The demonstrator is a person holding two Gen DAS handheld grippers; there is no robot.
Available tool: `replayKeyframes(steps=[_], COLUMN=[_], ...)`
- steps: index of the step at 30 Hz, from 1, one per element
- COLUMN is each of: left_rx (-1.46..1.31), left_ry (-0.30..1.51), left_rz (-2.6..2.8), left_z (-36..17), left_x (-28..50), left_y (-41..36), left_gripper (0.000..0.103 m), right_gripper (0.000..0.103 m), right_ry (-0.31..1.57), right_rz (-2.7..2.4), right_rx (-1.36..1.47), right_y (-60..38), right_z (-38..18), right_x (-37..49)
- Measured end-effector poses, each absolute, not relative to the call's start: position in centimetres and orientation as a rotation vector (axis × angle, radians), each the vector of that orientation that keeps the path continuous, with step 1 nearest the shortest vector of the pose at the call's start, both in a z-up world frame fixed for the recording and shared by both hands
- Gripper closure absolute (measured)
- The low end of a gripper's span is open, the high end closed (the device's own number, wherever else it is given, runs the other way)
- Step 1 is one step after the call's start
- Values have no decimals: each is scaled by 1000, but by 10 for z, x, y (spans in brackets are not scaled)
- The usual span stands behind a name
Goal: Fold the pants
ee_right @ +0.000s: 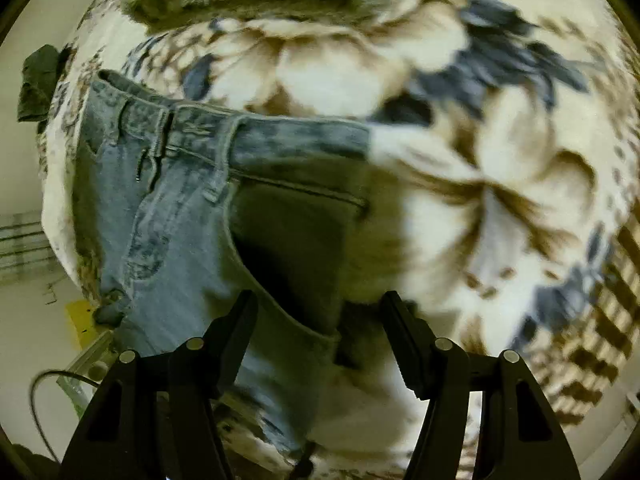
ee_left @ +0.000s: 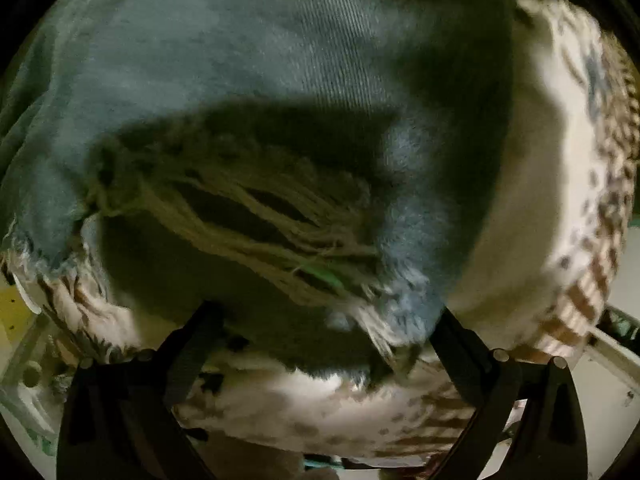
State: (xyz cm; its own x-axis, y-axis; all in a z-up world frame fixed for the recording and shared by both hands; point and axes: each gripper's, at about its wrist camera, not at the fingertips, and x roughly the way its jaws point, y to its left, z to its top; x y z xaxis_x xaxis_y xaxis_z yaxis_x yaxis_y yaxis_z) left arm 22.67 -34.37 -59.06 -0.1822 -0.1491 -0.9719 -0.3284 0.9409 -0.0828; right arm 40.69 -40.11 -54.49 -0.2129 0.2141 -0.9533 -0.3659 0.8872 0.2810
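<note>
Light blue jeans [ee_left: 240,60] fill the left wrist view, with a frayed rip of pale threads [ee_left: 256,216] close to the lens. My left gripper [ee_left: 324,320] is open, its fingers just above the denim beside the rip, holding nothing. In the right wrist view the jeans [ee_right: 176,216] lie flat on a floral blanket [ee_right: 500,152], the waistband [ee_right: 260,136] across the top and a pocket [ee_right: 296,232] in shadow. My right gripper [ee_right: 320,312] is open over the hip and pocket edge, holding nothing.
The cream, brown and blue floral blanket [ee_left: 540,200] covers the surface under the jeans. A dark cloth [ee_right: 40,80] lies at the far left edge. A yellow item [ee_right: 80,316], a metal rail [ee_right: 92,356] and a black cable [ee_right: 40,400] sit at the lower left.
</note>
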Motion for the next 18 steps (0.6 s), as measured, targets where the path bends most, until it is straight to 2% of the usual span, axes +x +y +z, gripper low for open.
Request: replayKeyframes(steps=[3, 6, 7, 8, 9, 10, 13, 18], left_rx=[-386, -397, -406, -426, -439, -450, -493, -474], left_ry=[1749, 1723, 1708, 1690, 1675, 1667, 1649, 1577], left_rz=[181, 170, 163, 151, 141, 137, 113, 105], left_z=[-588, -580, -574, -566, -559, -554, -533, -477], left_x=[236, 241, 241, 241, 242, 243, 246, 251], left_y=[-336, -333, -331, -328, -325, -322, -307, -277], left_gripper=[8, 38, 57, 80, 92, 96, 99, 99], right_gripper=[37, 37, 43, 48, 55, 70, 90, 94], right_ry=[1679, 1667, 1658, 1644, 1625, 1608, 1573, 1521], right_rz=[570, 574, 579, 578, 572, 567, 538, 539], right_rx=[-121, -85, -56, -43, -37, -26, -36, -19], right_y=[-391, -385, -384, -385, -386, -386, -392, -402], right_z=[-550, -555, -556, -552, -550, -547, -533, -495], right_x=[408, 412, 413, 416, 417, 415, 411, 406])
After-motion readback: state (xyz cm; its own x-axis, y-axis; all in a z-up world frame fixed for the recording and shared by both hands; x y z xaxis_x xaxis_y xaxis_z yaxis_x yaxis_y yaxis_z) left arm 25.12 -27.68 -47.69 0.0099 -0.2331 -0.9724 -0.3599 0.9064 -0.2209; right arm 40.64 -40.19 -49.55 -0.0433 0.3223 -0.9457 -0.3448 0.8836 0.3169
